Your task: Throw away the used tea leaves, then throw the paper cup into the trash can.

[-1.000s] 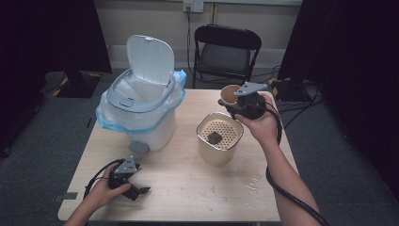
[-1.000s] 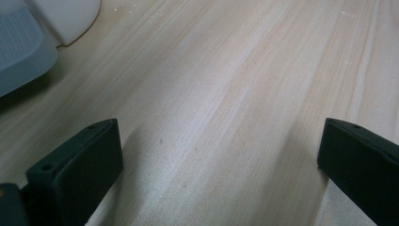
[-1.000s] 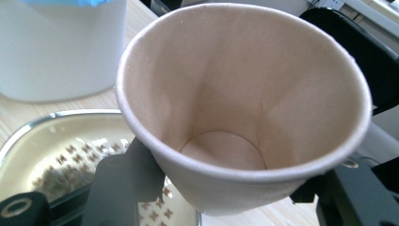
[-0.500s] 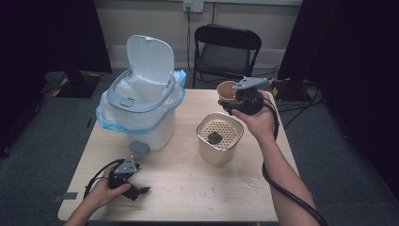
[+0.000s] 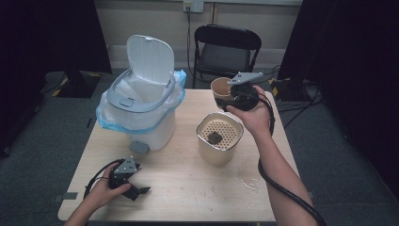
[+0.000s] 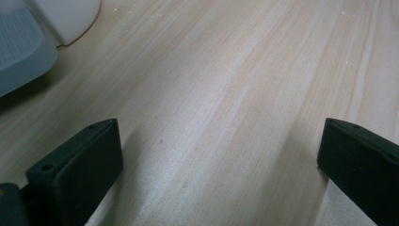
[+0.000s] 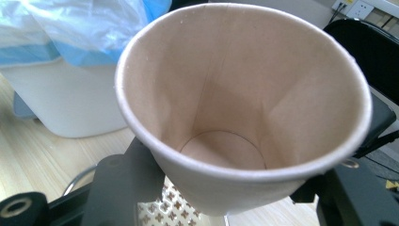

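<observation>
A brown paper cup (image 5: 220, 89) hangs in the air behind the beige container (image 5: 217, 153), with my right gripper (image 5: 227, 97) shut on its sides. The right gripper view looks into the cup (image 7: 235, 117), which is empty; black jaws press on both sides of it. The container has a perforated insert (image 5: 225, 128) with a dark lump (image 5: 215, 137) lying on it. My left gripper (image 5: 139, 190) rests on the table near the front left corner. Its jaws stand open over bare wood (image 6: 216, 155), with nothing between them.
A white pedal bin (image 5: 141, 117) with a blue bag liner (image 5: 176, 94) and raised lid (image 5: 150, 59) stands at the table's back left, its grey pedal (image 5: 138, 147) facing the front. A black folding chair (image 5: 226, 47) stands behind the table. Small crumbs (image 5: 248, 183) lie front right.
My right gripper has carried the cup slightly left, toward the bin. The left gripper has stayed still.
</observation>
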The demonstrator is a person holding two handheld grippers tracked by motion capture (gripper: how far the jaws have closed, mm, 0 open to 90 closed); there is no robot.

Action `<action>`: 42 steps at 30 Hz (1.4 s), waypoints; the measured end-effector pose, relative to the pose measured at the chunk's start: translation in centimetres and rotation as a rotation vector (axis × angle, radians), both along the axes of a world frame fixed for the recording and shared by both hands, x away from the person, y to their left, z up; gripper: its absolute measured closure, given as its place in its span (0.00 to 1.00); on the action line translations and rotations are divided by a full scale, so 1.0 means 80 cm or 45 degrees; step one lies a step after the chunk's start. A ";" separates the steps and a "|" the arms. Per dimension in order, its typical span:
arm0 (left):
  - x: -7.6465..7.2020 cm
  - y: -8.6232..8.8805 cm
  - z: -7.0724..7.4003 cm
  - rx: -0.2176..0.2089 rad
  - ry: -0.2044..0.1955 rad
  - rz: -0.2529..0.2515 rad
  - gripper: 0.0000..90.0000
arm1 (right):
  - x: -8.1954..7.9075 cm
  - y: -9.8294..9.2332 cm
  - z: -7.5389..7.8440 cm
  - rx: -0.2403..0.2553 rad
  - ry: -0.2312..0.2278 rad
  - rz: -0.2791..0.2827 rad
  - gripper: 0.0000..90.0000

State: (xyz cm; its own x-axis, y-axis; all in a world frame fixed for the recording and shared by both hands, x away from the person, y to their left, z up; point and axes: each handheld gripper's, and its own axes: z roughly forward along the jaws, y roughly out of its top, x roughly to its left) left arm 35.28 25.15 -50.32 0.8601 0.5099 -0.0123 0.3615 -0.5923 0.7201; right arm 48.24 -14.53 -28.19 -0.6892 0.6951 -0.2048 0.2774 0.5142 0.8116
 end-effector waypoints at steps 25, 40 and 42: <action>0.000 0.000 0.000 0.000 0.000 -0.001 0.00 | 0.005 0.038 0.022 -0.014 0.022 0.086 0.48; 0.000 0.000 0.000 0.002 -0.002 -0.002 0.00 | 0.011 0.056 0.038 0.021 0.020 0.121 0.48; 0.000 0.000 0.000 0.002 -0.002 -0.002 0.00 | 0.011 0.059 0.041 0.017 0.018 0.126 0.48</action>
